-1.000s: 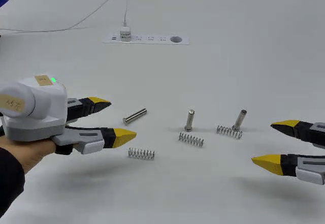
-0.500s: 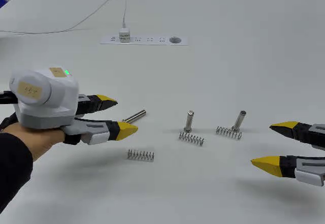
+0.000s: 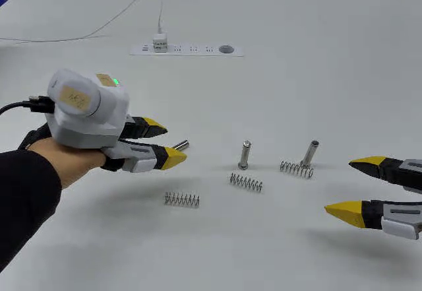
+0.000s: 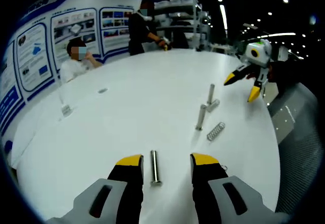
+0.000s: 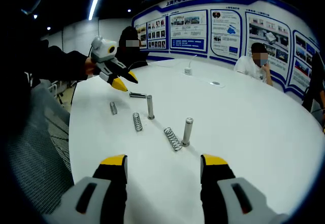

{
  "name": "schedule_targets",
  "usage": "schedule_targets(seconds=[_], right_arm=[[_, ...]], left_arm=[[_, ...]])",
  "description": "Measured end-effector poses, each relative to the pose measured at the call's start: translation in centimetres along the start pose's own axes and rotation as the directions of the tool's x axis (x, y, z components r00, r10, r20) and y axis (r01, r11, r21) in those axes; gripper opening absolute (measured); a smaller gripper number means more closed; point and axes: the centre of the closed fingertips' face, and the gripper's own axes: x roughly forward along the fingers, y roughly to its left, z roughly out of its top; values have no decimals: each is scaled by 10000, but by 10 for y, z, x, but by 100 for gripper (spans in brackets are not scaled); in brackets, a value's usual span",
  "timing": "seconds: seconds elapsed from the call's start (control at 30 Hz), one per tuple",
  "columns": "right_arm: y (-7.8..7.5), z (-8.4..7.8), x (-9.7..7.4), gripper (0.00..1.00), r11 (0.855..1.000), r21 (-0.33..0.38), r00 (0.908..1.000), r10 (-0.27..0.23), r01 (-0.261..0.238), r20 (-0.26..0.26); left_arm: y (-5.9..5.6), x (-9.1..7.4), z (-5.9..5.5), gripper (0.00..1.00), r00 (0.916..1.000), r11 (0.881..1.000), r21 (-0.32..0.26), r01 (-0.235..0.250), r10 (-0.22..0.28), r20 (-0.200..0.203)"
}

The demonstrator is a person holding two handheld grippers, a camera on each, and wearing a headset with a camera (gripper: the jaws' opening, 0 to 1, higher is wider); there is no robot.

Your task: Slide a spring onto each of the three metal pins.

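Motion belongs almost wholly to the left hand-held gripper (image 3: 173,144). Over the last second it has travelled from 9 o'clock toward the middle of the desk (image 3: 297,86). Its jaws are spread wide, grasp nothing, and now sit either side of the lying pin (image 4: 154,168). In the left gripper view that pin runs lengthwise between the jaws with a gap on each flank, so I judge the first pick-up is lined up but not yet made. The right hand-held gripper (image 3: 340,185) has scarcely stirred and waits at 3 o'clock, likewise released and empty.

Nothing else has shifted. The near spring (image 3: 182,200) lies at 6 o'clock from the lying pin. The middle pin (image 3: 244,154) stands upright with the middle spring (image 3: 246,183) at its 6 o'clock. The leaning pin (image 3: 310,153) tilts, with the right spring (image 3: 295,168) at its foot. No spring is on a pin, so all three remain to do.

In the head view the lower jaw covers most of the lying pin and only its end shows. Whether the jaws ride above the desk or touch it I cannot tell, nor whether the leaning pin rests on its spring. The frame edge cuts off the body of the right hand-held gripper.
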Motion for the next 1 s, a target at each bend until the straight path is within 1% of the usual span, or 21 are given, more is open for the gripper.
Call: schedule_targets(seconds=[0.07, 0.2, 0.3, 0.33, 0.43, 0.47, 0.57, 0.7, 0.8, 0.83, 0.87, 0.97, 1.0], right_arm=[[0, -1, 0, 59, 10000, 9, 10000, -1, 1, -10], [0, -1, 0, 59, 10000, 25, 10000, -3, 3, -7], [0, -2, 0, 59, 10000, 53, 10000, -6, 6, -21], [0, -3, 0, 59, 10000, 66, 10000, -3, 3, -29], [0, -4, 1, 59, 10000, 91, 10000, -6, 6, -51], [0, -4, 1, 59, 10000, 85, 10000, -5, 5, -50], [1, -4, 1, 59, 10000, 92, 10000, 3, -2, -36], [0, -5, 1, 59, 9999, 115, 10000, -15, 15, -62], [0, -5, 1, 59, 9999, 151, 10000, -34, 35, -38], [0, -5, 1, 59, 9998, 171, 10000, -36, 37, -37], [0, -6, 0, 59, 9998, 173, 10000, -45, 46, -47], [0, -7, 0, 59, 9998, 198, 10000, -56, 57, -64], [0, -7, 0, 59, 9998, 199, 10000, -56, 57, -58]], left_arm=[[1, 3, 1, 37, 10000, 10000, -45, 17, -17, -74], [7, 9, -1, 35, 9990, 9999, -111, -110, 105, -434], [10, 13, -2, 31, 9974, 9998, -140, -155, 145, -701], [11, 14, -5, 30, 9957, 9998, -113, -166, 155, -918], [13, 19, -7, 29, 9926, 9998, -138, -126, 109, -1205], [13, 20, -7, 28, 9913, 9998, -171, -117, 93, -1317], [15, 24, -8, 26, 9866, 9999, -38, -152, 144, -1622], [18, 29, -8, 25, 9806, 9998, 48, -211, 217, -1946], [19, 32, -10, 24, 9746, 9996, 82, -272, 284, -2221], [19, 32, -12, 23, 9721, 9997, 54, -251, 257, -2331], [19, 33, -12, 23, 9716, 9997, 44, -241, 245, -2352], [17, 34, -15, 22, 9666, 9998, 61, -199, 208, -2556], [16, 35, -17, 21, 9634, 9998, 102, -180, 200, -2674]])
